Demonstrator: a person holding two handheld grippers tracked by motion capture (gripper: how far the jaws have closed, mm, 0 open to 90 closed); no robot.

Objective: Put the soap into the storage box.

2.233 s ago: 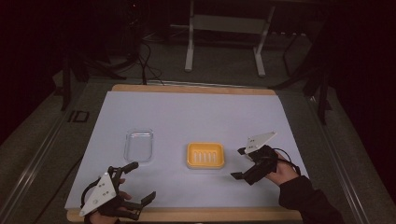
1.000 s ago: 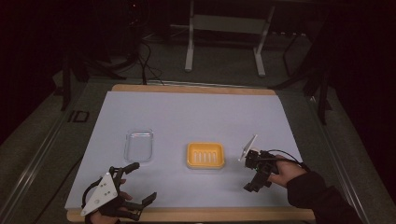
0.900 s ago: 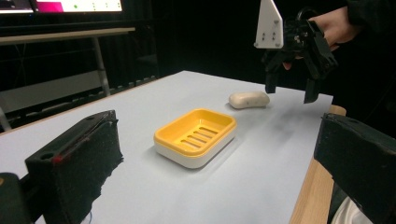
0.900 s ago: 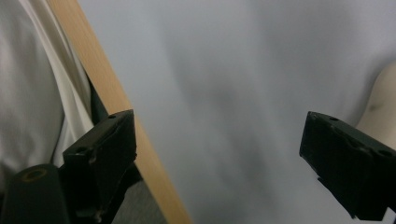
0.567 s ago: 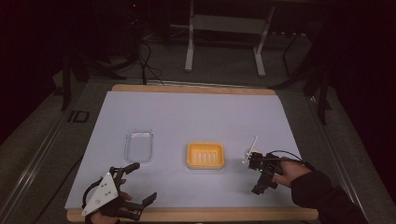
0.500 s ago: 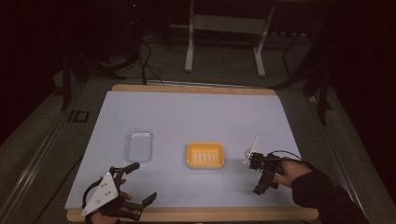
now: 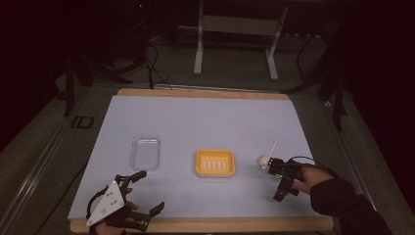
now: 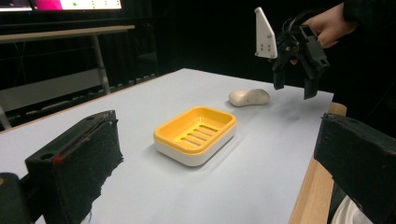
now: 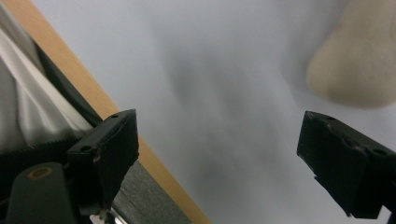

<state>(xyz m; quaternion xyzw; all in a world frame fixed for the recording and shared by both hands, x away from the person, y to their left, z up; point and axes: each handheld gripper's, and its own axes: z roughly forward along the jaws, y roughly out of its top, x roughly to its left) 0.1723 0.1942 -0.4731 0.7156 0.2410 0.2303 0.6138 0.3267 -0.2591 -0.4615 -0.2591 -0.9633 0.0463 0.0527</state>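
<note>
— Soap [image 7: 264, 159] sits on the desk [image 7: 205, 117] to the right of the yellow dish [image 7: 215, 163], apart from it, with nothing holding it. Where is the right gripper [image 7: 283, 182]?

— Above the desk, nearer than the soap and just beside it, tipped down toward the surface. The left gripper's view shows its jaws apart and empty, with the soap lying a little way off them.

— And the left gripper [image 7: 142, 193]?

— Resting at the near left edge, jaws wide apart, nothing between them, looking across at the dish. A clear tray [image 7: 146, 152] lies far of it, untouched.

— What could go wrong from here?

— The likely job is getting the soap into the dish, and the soap looks rounded and smooth. If the jaws close off-centre, it may well squirt out sideways and slide across the desk.

— Anything else?

— In the right gripper's view the soap [image 9: 359, 60] sits off to the upper right, not between the jaws, so the gripper seems poorly lined up. Closing now would probably catch air or nudge the soap away. The dish is light-looking too; a clumsy drop might shove it.
</note>
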